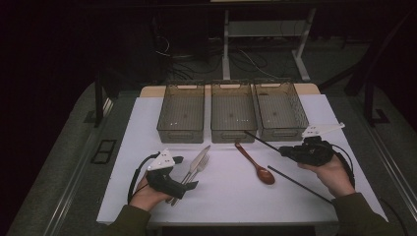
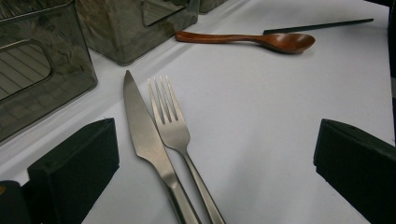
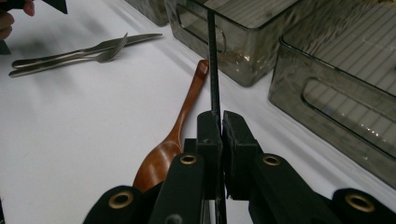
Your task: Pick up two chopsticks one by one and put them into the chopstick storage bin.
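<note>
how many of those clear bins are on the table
3, in a row along the far edge of the table: left bin, middle bin, right bin. All look empty. None appears hidden.

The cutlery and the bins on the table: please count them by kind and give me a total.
Bins: 3, at left, middle and right
Chopsticks: 2, one in the right claw at, one lying on the table
Knife: 1
Fork: 1
Wooden spoon: 1
Total: 8
</note>
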A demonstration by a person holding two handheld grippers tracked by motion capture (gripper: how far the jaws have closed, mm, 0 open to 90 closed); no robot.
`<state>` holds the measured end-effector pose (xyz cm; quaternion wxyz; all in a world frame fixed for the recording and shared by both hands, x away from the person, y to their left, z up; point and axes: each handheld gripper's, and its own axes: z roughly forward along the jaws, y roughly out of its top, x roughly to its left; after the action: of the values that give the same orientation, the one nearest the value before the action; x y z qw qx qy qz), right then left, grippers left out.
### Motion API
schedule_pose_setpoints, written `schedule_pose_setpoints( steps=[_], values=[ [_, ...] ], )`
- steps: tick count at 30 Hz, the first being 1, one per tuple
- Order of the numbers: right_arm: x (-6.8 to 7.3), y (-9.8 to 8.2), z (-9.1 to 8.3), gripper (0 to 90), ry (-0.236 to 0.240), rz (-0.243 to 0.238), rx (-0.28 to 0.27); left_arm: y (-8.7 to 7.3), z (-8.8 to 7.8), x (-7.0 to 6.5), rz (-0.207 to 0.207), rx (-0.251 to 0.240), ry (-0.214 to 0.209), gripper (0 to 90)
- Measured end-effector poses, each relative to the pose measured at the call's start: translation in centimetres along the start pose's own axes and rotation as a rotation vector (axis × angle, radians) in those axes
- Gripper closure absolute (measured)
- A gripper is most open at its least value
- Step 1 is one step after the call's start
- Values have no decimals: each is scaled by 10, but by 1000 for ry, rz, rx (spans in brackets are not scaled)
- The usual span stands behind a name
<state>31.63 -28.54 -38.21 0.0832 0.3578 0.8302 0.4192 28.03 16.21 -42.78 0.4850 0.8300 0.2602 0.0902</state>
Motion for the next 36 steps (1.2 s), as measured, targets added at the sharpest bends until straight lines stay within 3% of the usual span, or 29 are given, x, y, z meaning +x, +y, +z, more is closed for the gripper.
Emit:
schedule_pose_setpoints(
  steps=[25, 36],
  values=[
    [10, 52, 42, 849, -8, 1, -40, 0, 4, -2, 6, 9, -17, 0],
    [18, 83, 66, 849, 1, -22, -36, 0, 3, -1, 2, 2, -16, 0]
  ],
)
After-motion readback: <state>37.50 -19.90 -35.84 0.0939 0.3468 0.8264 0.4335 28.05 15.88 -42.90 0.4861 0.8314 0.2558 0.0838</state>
